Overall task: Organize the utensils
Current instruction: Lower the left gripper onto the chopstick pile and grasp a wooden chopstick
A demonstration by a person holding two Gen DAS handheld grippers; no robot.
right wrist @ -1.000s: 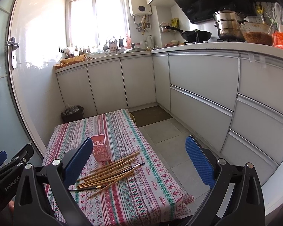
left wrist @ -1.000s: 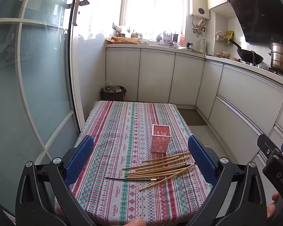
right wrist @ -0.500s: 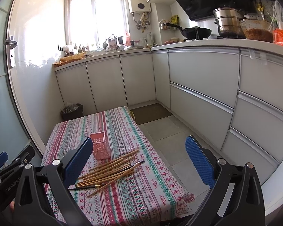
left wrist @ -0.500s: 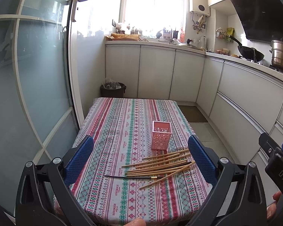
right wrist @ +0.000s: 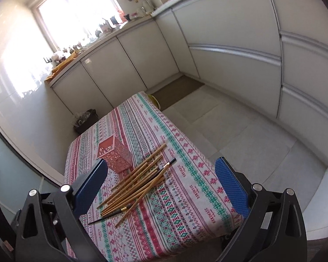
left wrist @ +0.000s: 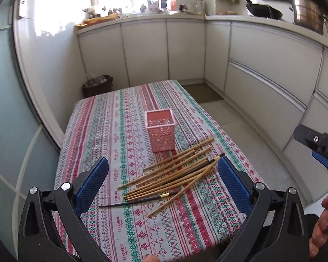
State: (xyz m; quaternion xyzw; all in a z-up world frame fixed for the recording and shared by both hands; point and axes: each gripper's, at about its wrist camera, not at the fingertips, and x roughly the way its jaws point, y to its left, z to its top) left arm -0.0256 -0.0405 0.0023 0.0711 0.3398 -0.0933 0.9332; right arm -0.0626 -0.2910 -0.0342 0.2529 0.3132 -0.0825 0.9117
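A pile of several wooden chopsticks with two dark ones lies on the patterned tablecloth; it also shows in the right wrist view. A pink perforated holder stands upright just behind the pile, seen too in the right wrist view. My left gripper is open and empty, hovering above the near end of the pile. My right gripper is open and empty, above the table's near right part. The right gripper's side shows at the right edge of the left wrist view.
White kitchen cabinets run along the back and right. A dark bin stands on the floor beyond the table. A glass door is on the left. Tiled floor lies right of the table.
Both grippers have moved forward and tilted down toward the table, so the chopsticks and holder appear nearer. Both stay open. Nothing on the table has moved.
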